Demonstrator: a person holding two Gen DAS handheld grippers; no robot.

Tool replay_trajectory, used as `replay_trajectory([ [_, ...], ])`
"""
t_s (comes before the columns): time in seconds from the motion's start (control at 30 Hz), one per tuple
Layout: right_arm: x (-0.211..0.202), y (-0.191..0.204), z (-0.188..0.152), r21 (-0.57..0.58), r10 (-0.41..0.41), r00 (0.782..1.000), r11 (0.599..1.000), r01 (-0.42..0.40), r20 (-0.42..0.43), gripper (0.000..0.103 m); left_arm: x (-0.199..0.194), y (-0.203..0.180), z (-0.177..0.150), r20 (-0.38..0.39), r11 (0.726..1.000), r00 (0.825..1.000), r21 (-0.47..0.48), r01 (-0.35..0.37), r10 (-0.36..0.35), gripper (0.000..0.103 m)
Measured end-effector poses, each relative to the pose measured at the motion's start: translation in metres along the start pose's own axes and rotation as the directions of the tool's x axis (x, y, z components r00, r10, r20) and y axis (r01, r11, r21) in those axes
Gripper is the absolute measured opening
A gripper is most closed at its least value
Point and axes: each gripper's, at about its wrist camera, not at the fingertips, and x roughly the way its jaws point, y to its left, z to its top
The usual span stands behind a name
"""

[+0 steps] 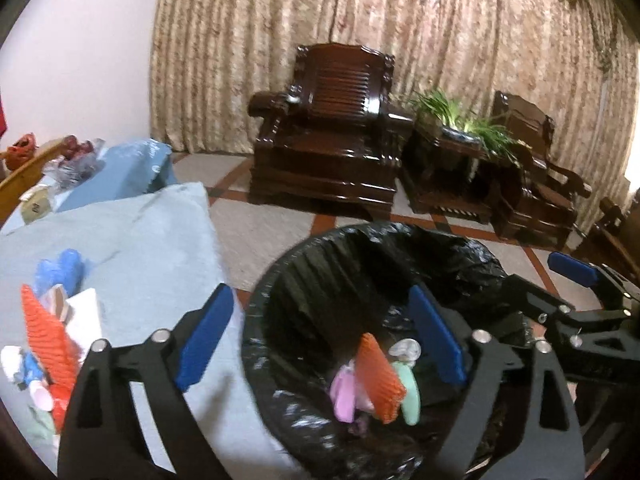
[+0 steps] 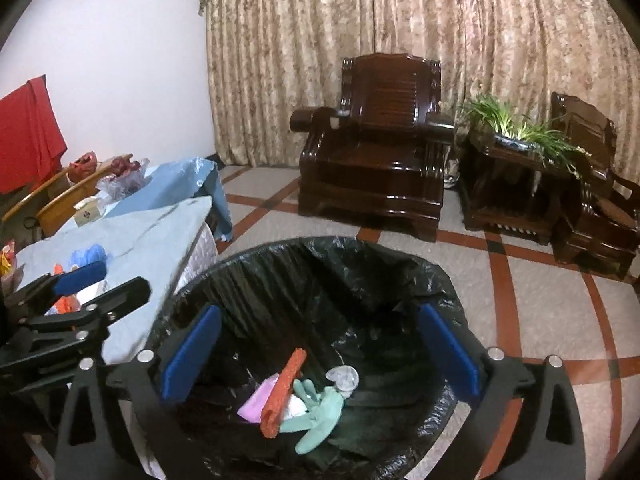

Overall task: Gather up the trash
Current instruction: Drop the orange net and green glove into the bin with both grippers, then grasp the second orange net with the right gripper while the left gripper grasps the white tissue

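Left wrist view: the left hand-held gripper (image 1: 320,336) gapes wide and empty over the near-left rim of the black-lined trash bin (image 1: 280,280); an orange corrugated piece (image 1: 380,380), pink and green scraps lie inside; more trash (image 1: 52,340) waits on the desk (image 1: 140,240) at left, and could be missed.

Right wrist view: the right hand-held gripper (image 2: 320,352) is also wide, holding nothing; its fingers could snag the liner (image 2: 360,264).

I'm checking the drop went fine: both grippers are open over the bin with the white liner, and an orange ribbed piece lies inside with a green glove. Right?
Not quite: the liner is black, not white, as the right wrist view shows. The rest holds: the left gripper and right gripper are open over the bin, with the orange ribbed piece and green glove inside.
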Motion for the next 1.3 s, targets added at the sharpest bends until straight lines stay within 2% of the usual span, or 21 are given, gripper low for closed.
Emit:
replay_trajectory([
  [0.37, 0.001, 0.047, 0.006, -0.045, 0.079, 0.997, 0.996, -0.078, 0.005, 0.097, -0.047, 0.056, -0.001, 0.044, 0.990, 0.991, -0.068, -0.123, 0.126, 0.093],
  [0.6, 0.007, 0.093, 0.003, -0.094, 0.151, 0.989, 0.984, -0.150, -0.002, 0.097, -0.076, 0.101, -0.016, 0.049, 0.968, 0.971, -0.112, -0.226, 0.233, 0.093],
  [0.8, 0.017, 0.136, -0.005, -0.141, 0.213, 0.977, 0.966, -0.215, -0.027, 0.097, -0.105, 0.149, -0.035, 0.035, 0.930, 0.939, -0.159, -0.333, 0.342, 0.093],
  [1.0, 0.029, 0.178, -0.020, -0.186, 0.263, 0.963, 0.945, -0.268, -0.052, 0.097, -0.126, 0.196, -0.064, -0.028, 0.881, 0.900, -0.194, -0.432, 0.436, 0.093],
  [1.17, 0.040, 0.214, -0.036, -0.219, 0.305, 0.948, 0.922, -0.318, -0.093, 0.097, -0.136, 0.223, -0.084, -0.077, 0.849, 0.877, -0.225, -0.478, 0.474, 0.092],
  [1.3, 0.046, 0.239, -0.043, -0.253, 0.336, 0.935, 0.900, -0.355, -0.117, 0.097, -0.138, 0.240, -0.094, -0.103, 0.834, 0.866, -0.237, -0.499, 0.489, 0.085],
])
